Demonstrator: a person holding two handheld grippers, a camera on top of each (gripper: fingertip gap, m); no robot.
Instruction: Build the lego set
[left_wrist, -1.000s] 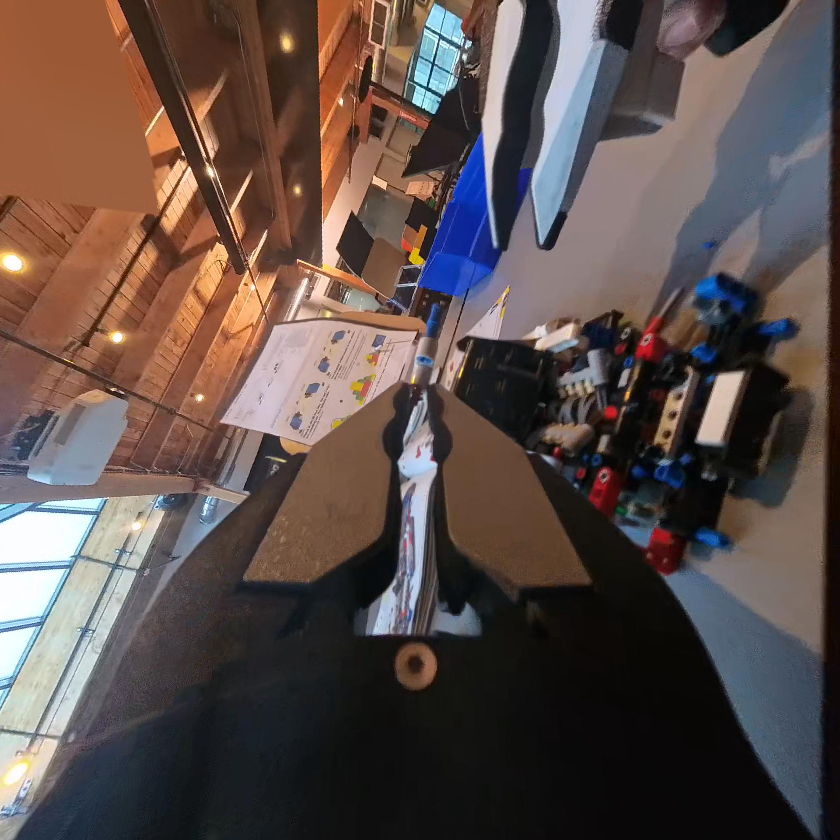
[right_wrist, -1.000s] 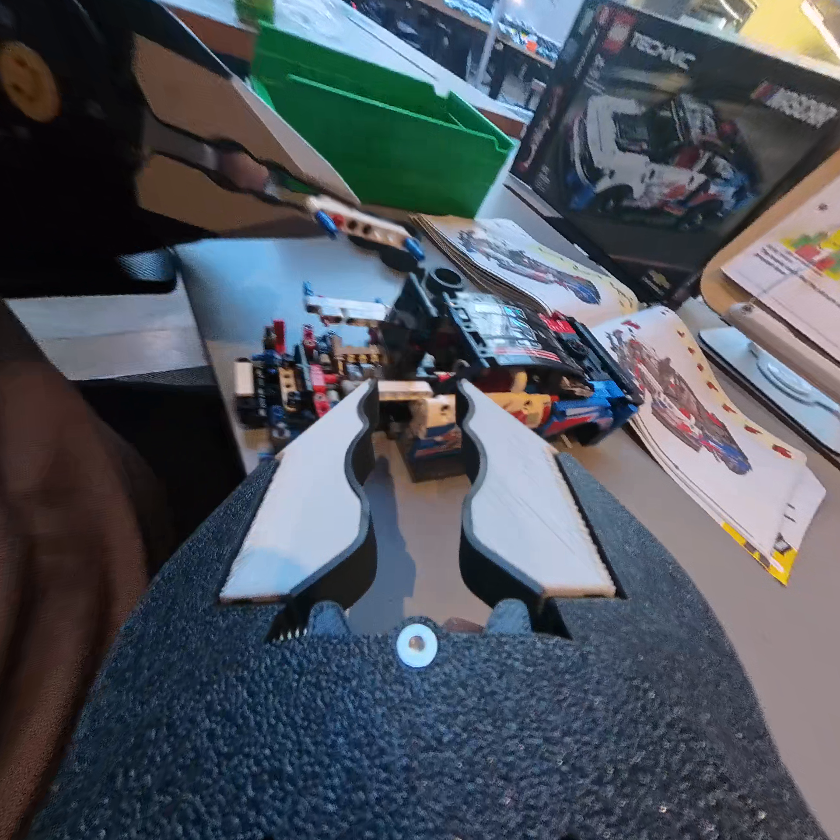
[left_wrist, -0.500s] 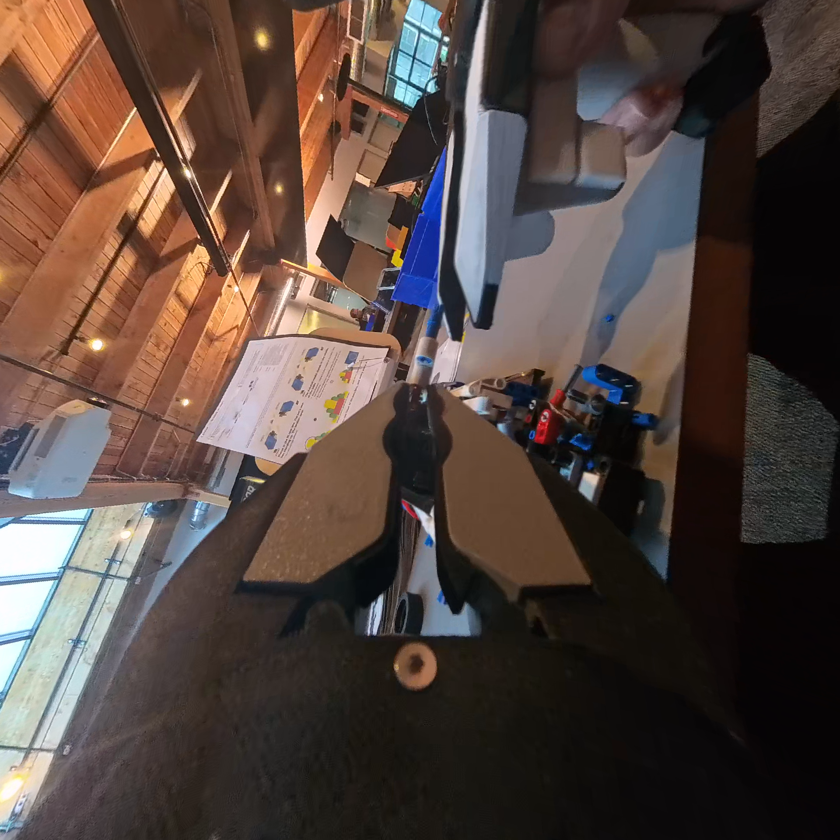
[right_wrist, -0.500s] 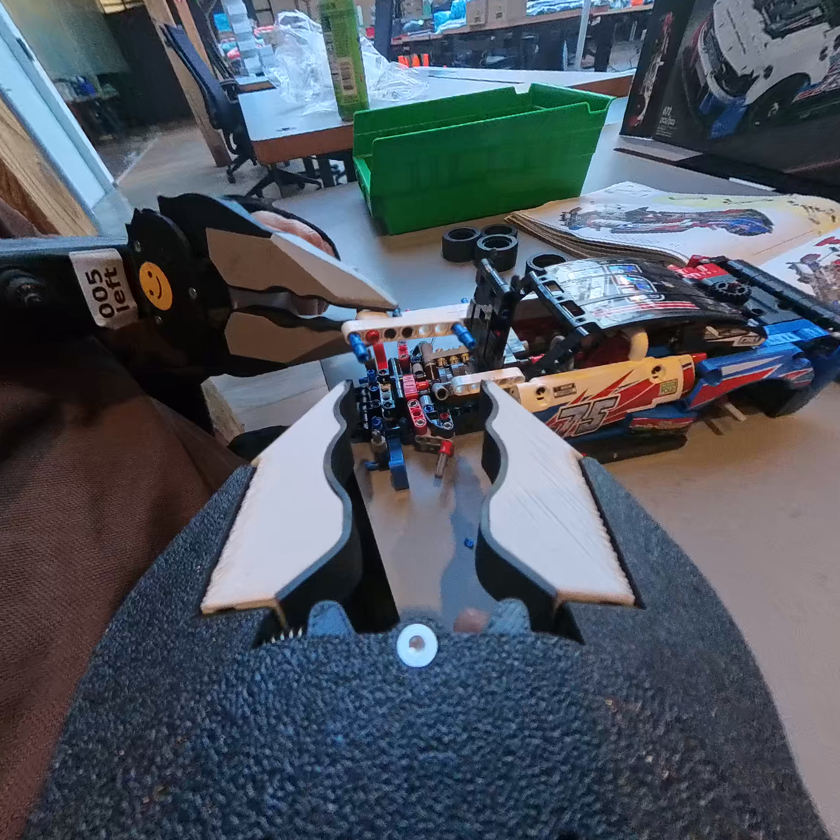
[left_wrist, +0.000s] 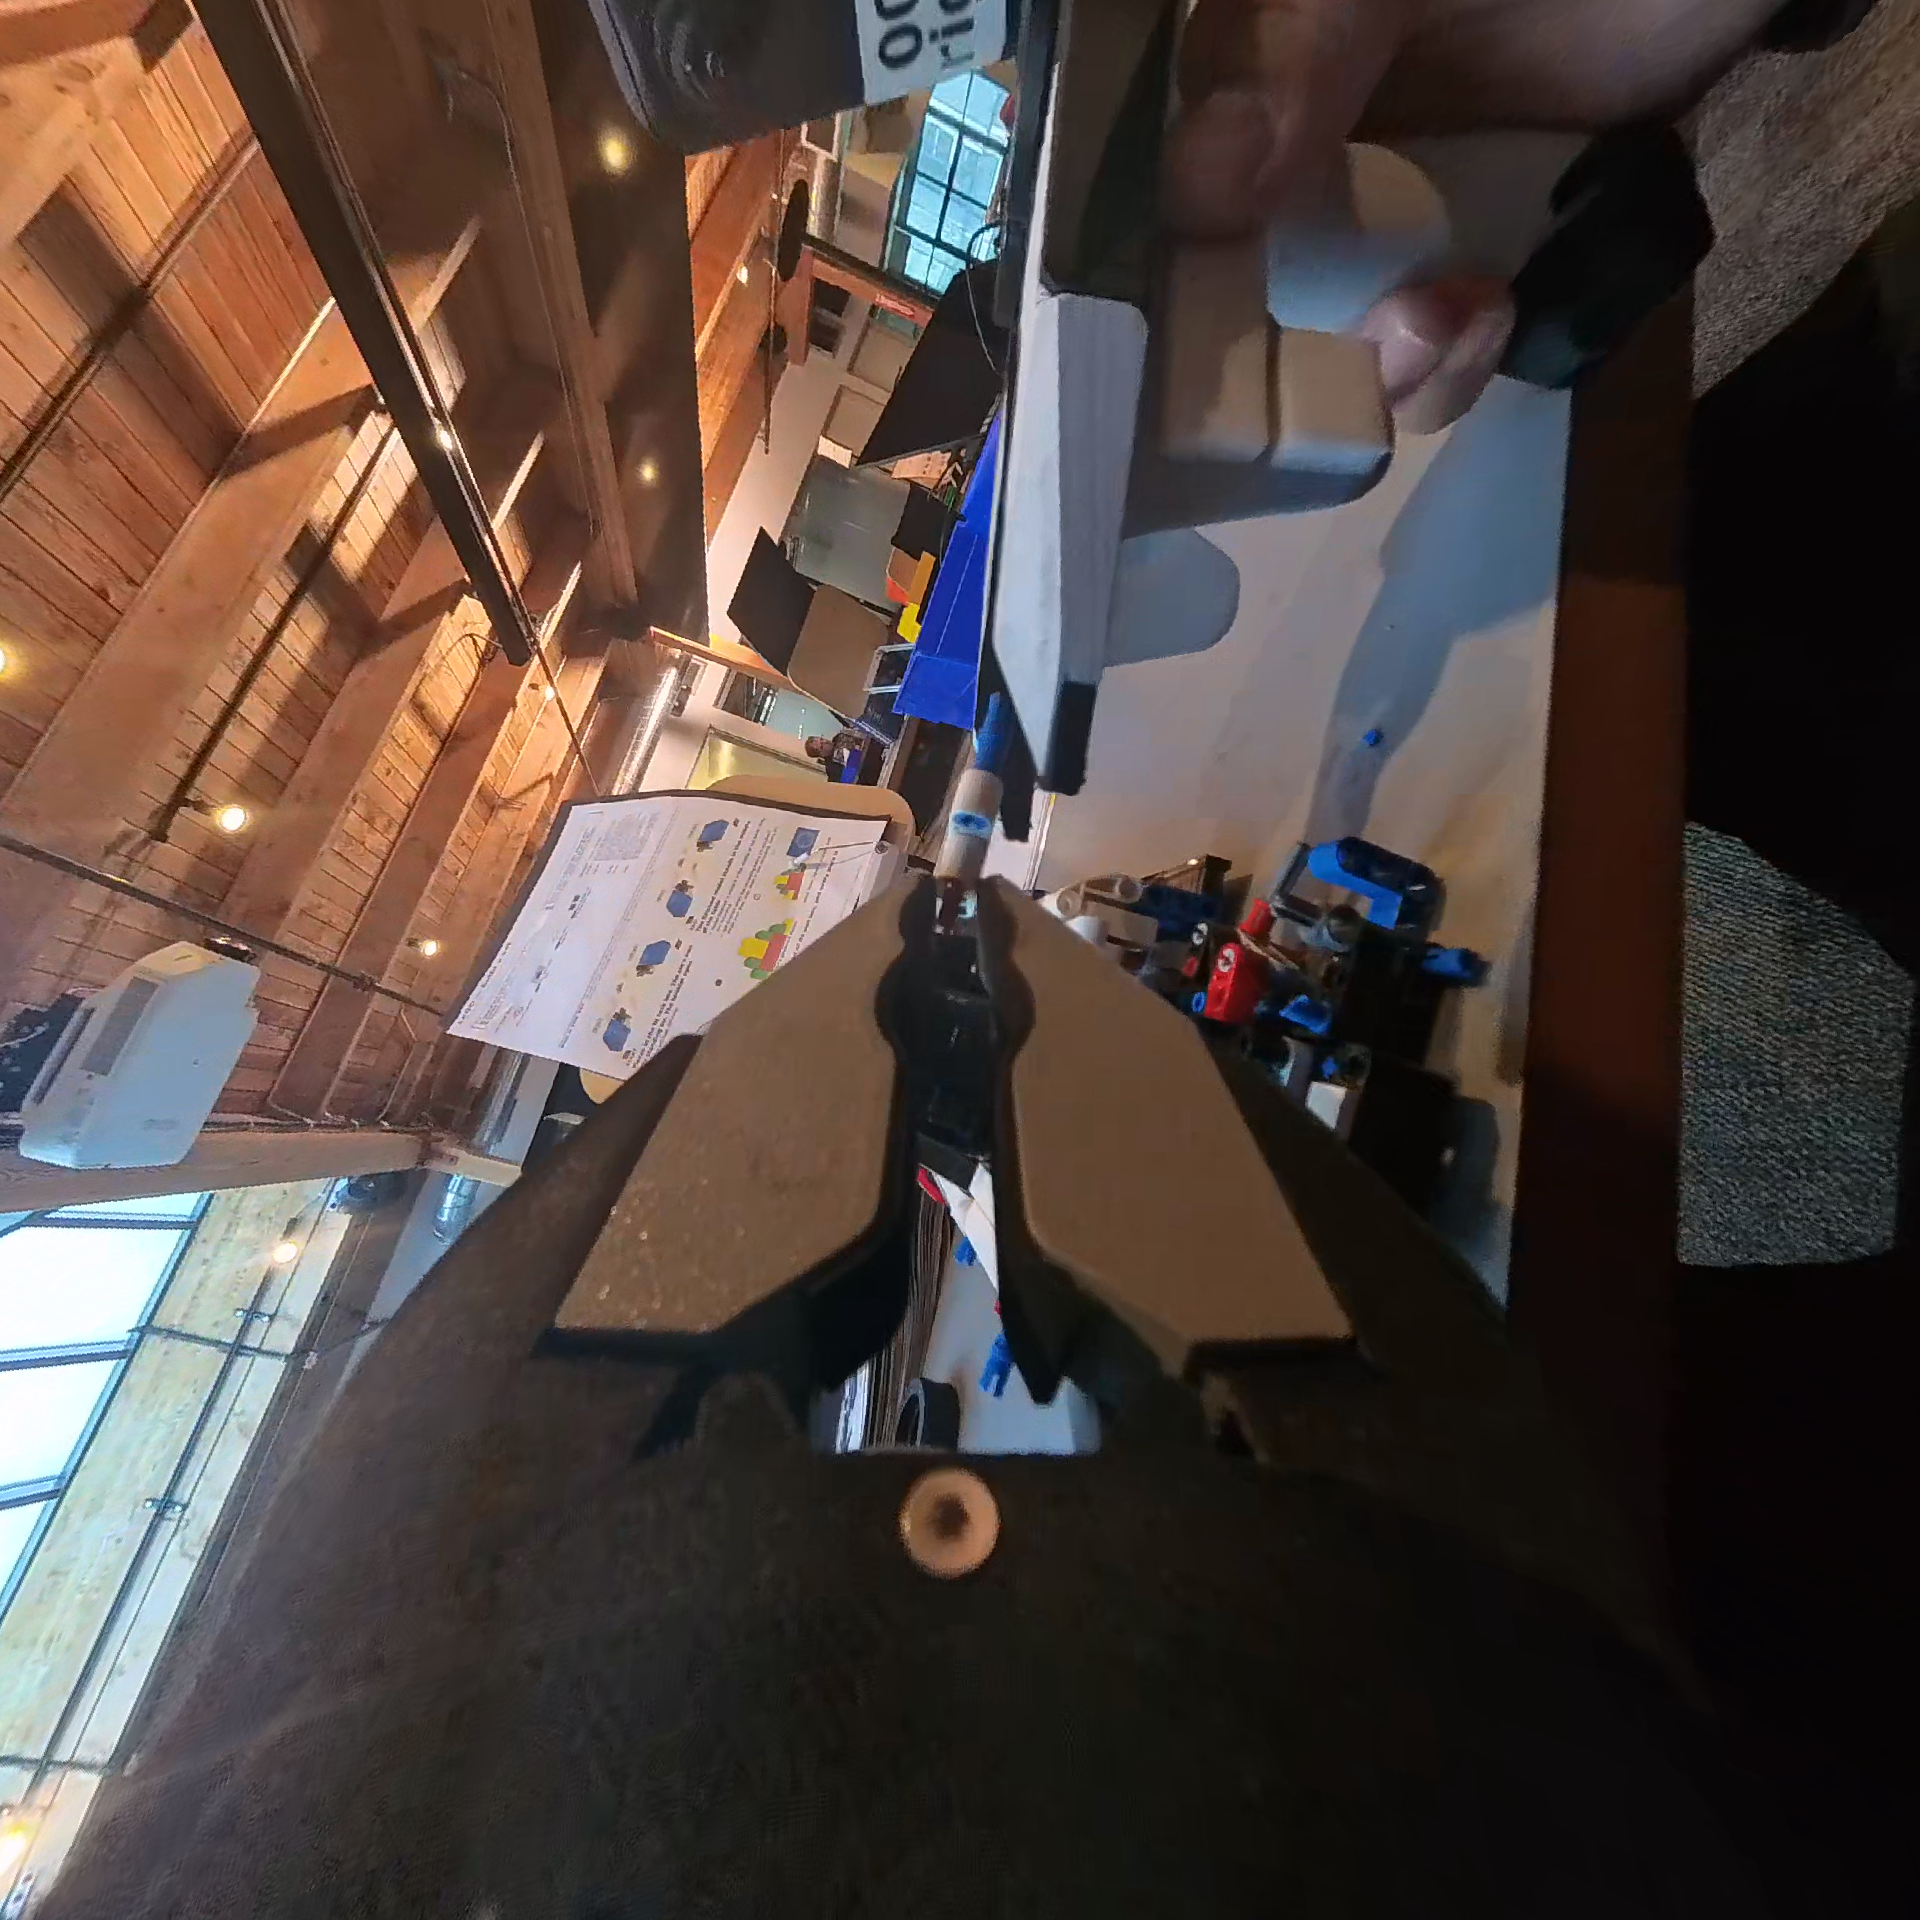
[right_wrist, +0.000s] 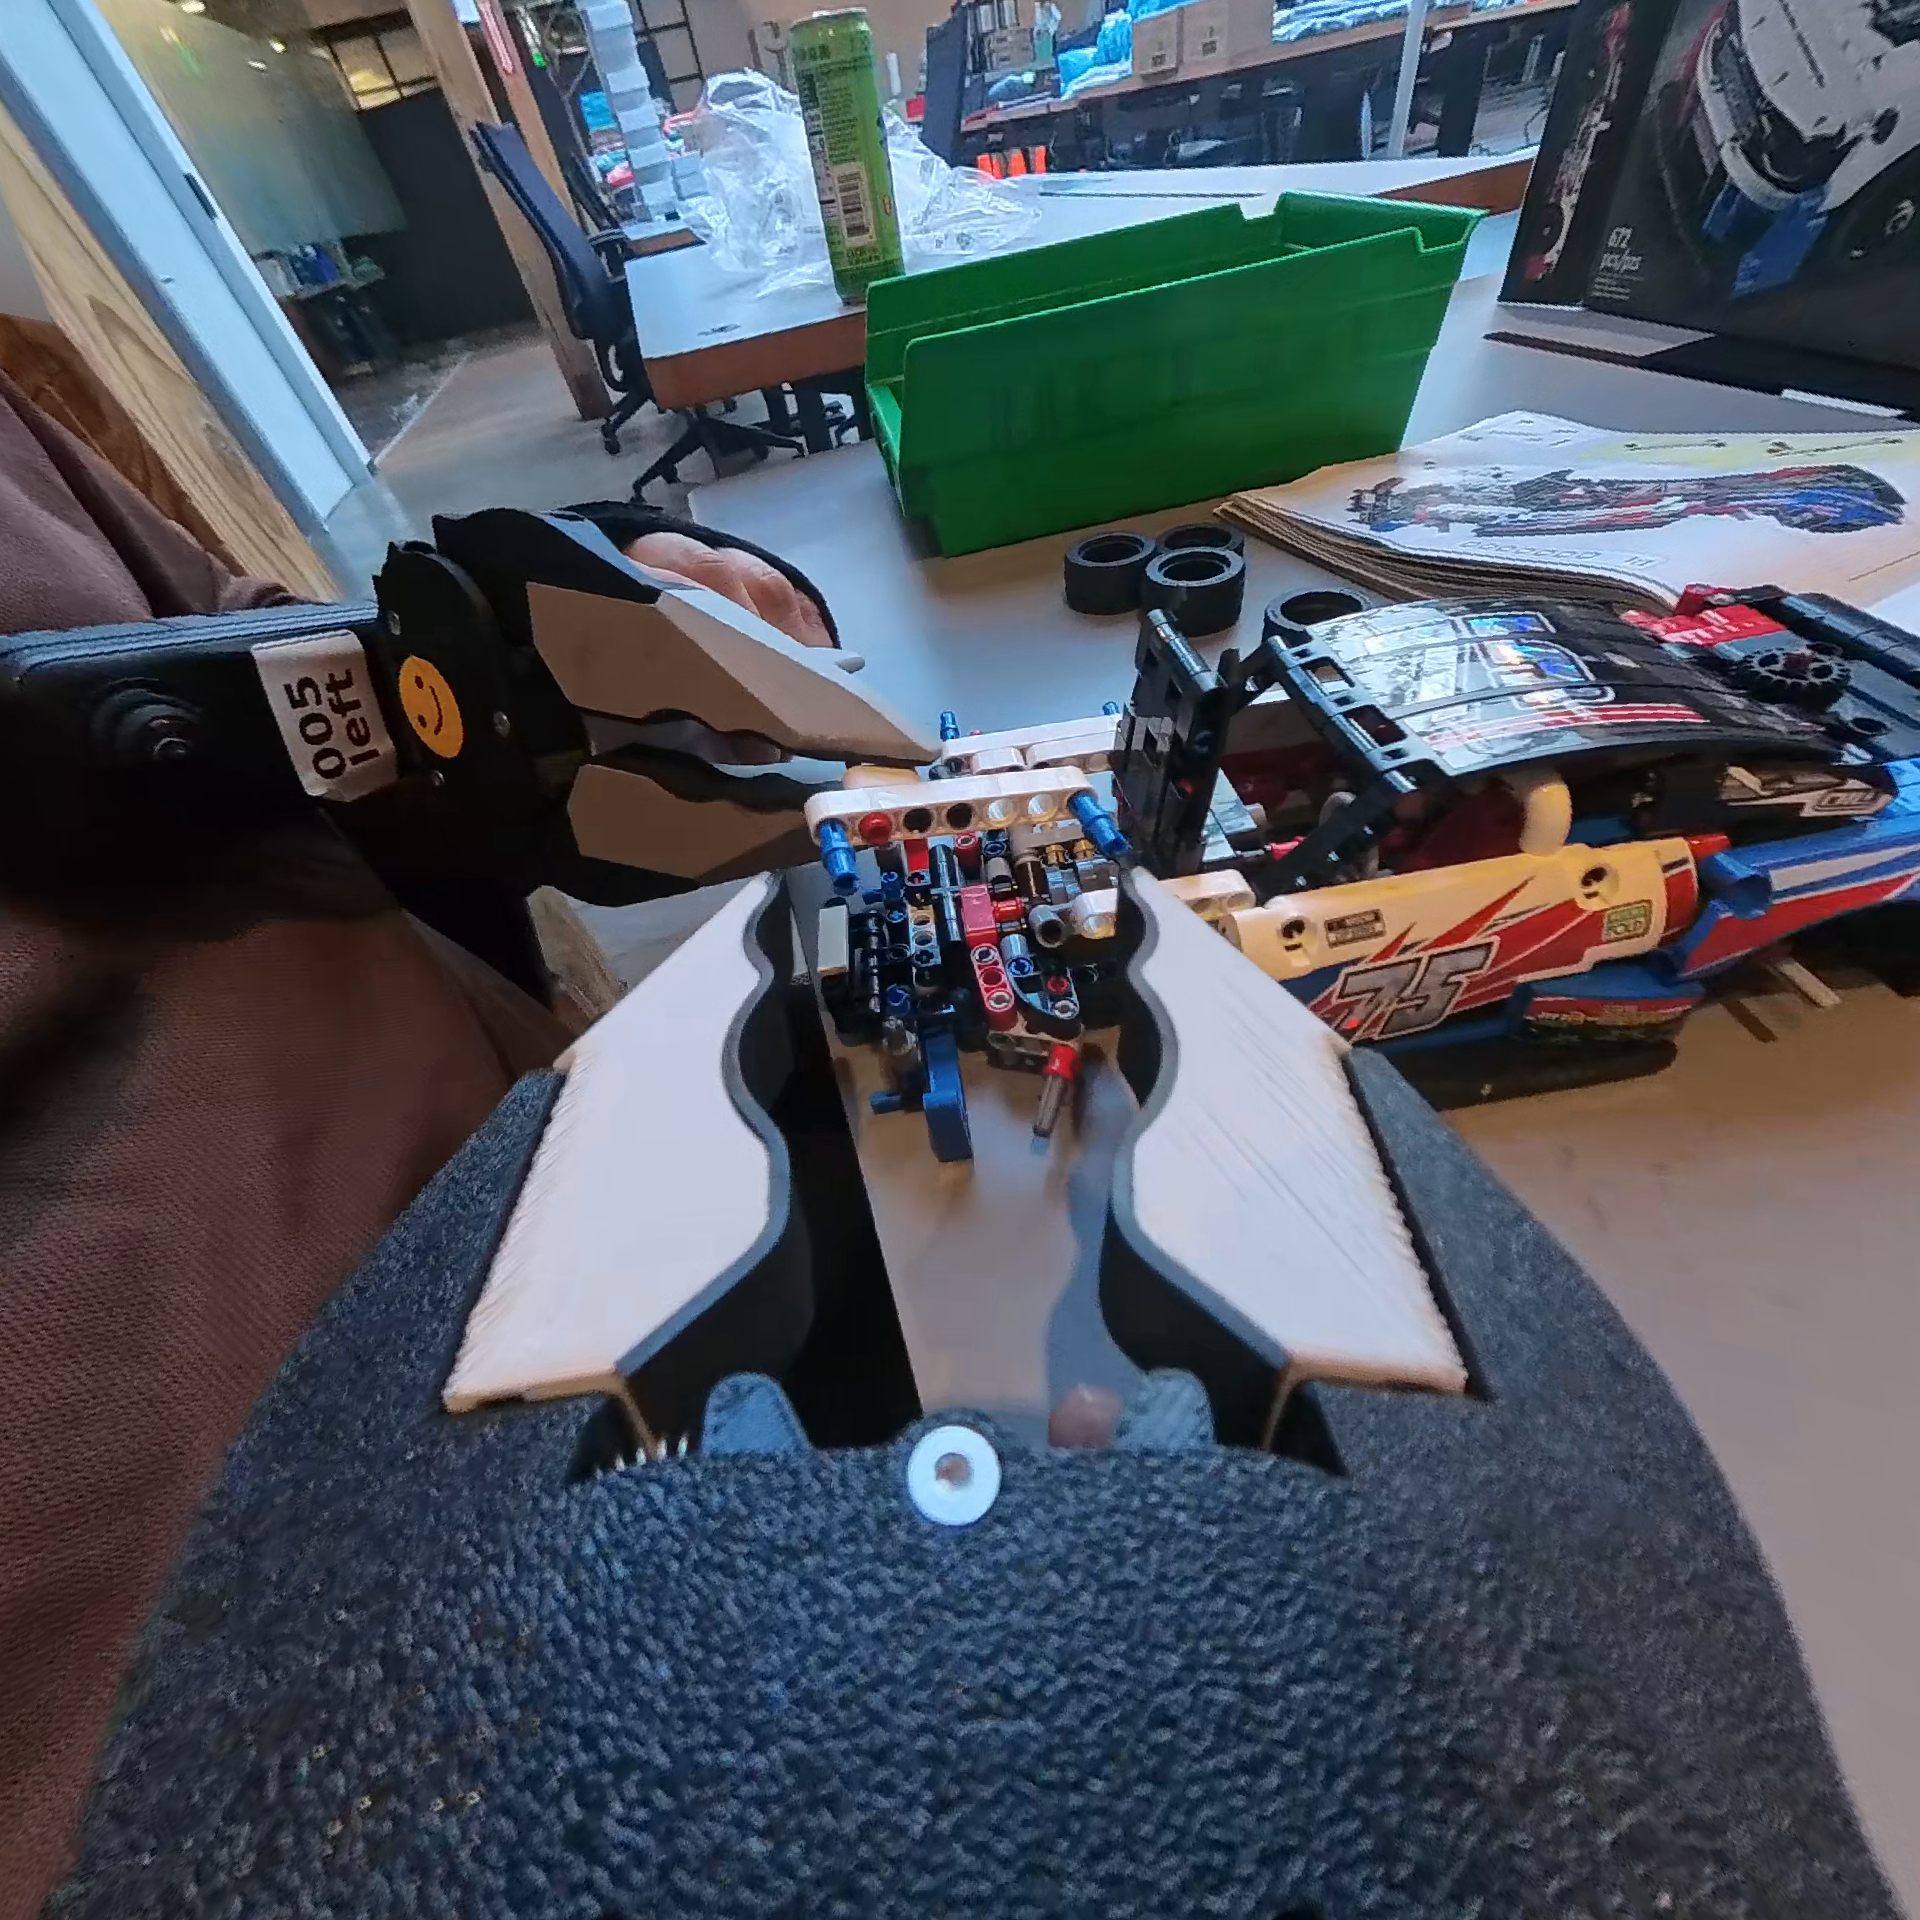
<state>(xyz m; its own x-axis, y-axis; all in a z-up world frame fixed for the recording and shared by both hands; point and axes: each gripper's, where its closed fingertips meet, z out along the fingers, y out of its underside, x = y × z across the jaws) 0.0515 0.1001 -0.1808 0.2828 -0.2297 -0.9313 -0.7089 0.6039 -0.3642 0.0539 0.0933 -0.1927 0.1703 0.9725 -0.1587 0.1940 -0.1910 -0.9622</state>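
wood-plank walls (left_wrist: 156, 436) | big windows (left_wrist: 73, 1371) | office chair (right_wrist: 582, 281)

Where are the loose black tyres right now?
In the right wrist view, the black tyres lie on the table between the green bin and the car model.

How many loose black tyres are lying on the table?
3, clustered together on the table in front of the green bin: left tyre, right tyre, rear tyre. Others may be hidden behind the car.

My white beam (right_wrist: 961, 814), blue pins at both ends, hung level over the half-built race car's (right_wrist: 1455, 914) open rear.
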